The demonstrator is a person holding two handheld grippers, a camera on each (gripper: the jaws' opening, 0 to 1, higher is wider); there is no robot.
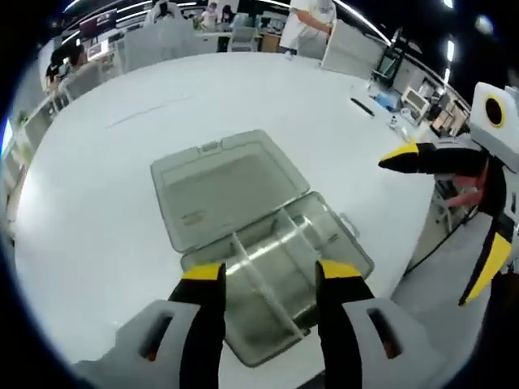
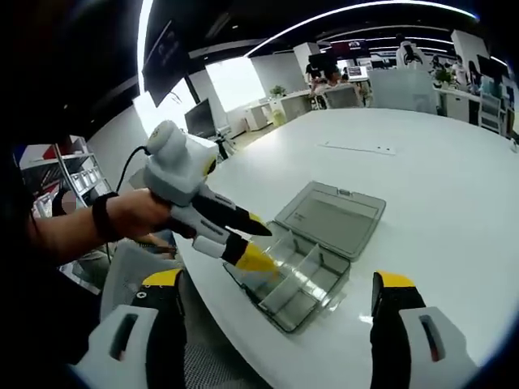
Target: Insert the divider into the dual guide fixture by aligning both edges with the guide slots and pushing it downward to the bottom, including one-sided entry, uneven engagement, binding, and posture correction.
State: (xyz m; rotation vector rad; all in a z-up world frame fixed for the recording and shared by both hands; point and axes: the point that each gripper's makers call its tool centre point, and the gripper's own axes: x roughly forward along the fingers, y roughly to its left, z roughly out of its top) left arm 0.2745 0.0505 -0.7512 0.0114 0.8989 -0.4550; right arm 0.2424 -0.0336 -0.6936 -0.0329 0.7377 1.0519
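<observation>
In the left gripper view, a clear plastic compartment box (image 1: 276, 279) lies open on the white worktop (image 1: 97, 227), its hinged lid (image 1: 223, 190) folded back flat behind it. Clear dividers stand inside the tray; one long divider (image 1: 263, 288) runs from the hinge side toward the camera, with a shorter cross wall (image 1: 312, 235) beside it. No loose contents can be seen in the compartments. The left gripper (image 1: 270, 275) hovers over the near part of the tray with its yellow-tipped fingers apart, holding nothing. The right gripper (image 1: 454, 162) comes in from the right edge, well apart from the box. Beyond the worktop lie office desks, partitions and a standing person (image 1: 308, 24).

In the right gripper view, the right gripper (image 2: 280, 288) has its fingers spread wide and empty, near the worktop edge. The same box sits between them farther off, lid open. The left gripper, held by a hand (image 2: 134, 215) wearing a dark wristband, has its lower fingertip at the tray's near-left corner; whether it touches cannot be told. Windows, monitors and seated people fill the background.
</observation>
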